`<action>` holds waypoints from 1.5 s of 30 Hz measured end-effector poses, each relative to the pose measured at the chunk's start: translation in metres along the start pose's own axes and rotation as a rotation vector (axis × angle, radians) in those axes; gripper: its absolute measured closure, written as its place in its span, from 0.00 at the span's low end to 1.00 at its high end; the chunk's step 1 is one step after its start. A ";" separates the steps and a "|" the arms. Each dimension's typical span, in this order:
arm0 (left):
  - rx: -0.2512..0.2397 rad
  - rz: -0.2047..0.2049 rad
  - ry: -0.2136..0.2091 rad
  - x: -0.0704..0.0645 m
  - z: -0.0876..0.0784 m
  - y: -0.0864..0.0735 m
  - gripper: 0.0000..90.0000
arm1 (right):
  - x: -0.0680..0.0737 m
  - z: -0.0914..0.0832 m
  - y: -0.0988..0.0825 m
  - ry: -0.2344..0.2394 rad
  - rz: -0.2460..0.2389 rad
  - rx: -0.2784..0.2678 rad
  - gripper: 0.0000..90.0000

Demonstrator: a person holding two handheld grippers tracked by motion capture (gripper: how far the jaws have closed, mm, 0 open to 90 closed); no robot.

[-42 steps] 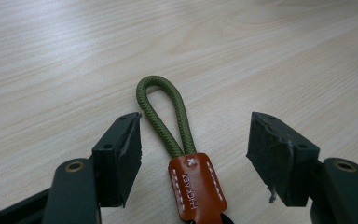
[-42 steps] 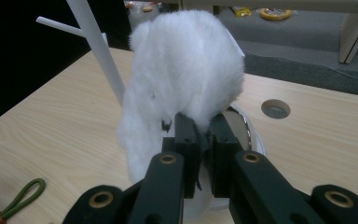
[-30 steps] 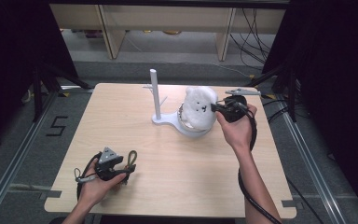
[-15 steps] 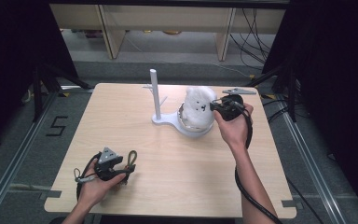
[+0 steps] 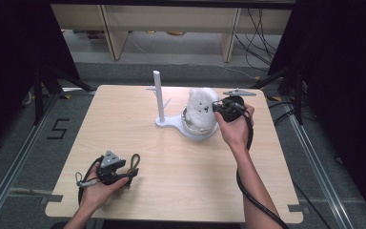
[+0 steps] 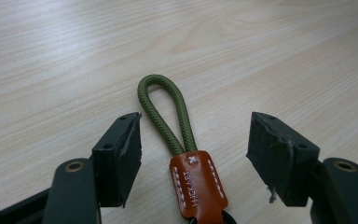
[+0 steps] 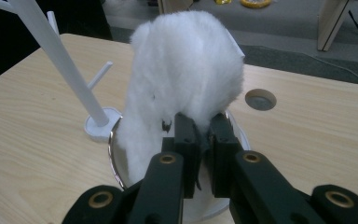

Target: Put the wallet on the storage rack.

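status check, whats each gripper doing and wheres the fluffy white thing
Right gripper shut on the fluffy white thing, which is over the round dish beside the white stand. Left gripper open, green cord loop between its jaws. Nothing in the way.

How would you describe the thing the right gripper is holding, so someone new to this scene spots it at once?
On the wooden table, toward its far right, a white stand joins a round dish. In that dish sits a fluffy white plush item, pinched by the right gripper. It is the one soft, furry thing; its neighbours are hard white plastic.
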State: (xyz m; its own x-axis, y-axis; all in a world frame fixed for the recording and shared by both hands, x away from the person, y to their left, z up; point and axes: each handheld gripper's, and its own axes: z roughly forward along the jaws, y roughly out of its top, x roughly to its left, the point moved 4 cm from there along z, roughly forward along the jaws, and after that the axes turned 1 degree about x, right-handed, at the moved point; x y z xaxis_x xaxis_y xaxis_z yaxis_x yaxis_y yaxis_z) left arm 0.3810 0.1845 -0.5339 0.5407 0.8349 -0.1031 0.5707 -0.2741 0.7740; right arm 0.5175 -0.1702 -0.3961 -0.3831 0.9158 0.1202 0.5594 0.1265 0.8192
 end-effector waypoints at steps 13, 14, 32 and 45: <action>0.000 0.002 0.001 0.000 0.000 -0.001 0.38 | 0.002 0.011 -0.002 -0.024 -0.019 -0.001 0.95; 0.000 0.002 0.001 0.000 0.000 -0.001 0.38 | 0.002 0.011 -0.003 -0.034 -0.023 0.006 0.95; 0.001 0.004 -0.002 0.001 0.000 -0.001 0.38 | 0.004 0.020 -0.010 -0.074 -0.066 0.012 0.87; -0.001 0.001 0.001 0.000 0.000 -0.001 0.38 | -0.001 0.023 -0.011 -0.099 -0.059 0.003 0.58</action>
State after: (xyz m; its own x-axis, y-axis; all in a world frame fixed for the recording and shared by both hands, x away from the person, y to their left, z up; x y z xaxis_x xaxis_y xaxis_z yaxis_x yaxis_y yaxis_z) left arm 0.3807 0.1847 -0.5343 0.5406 0.8351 -0.1017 0.5697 -0.2744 0.7747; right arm 0.5288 -0.1639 -0.4177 -0.3414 0.9398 0.0161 0.5404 0.1822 0.8214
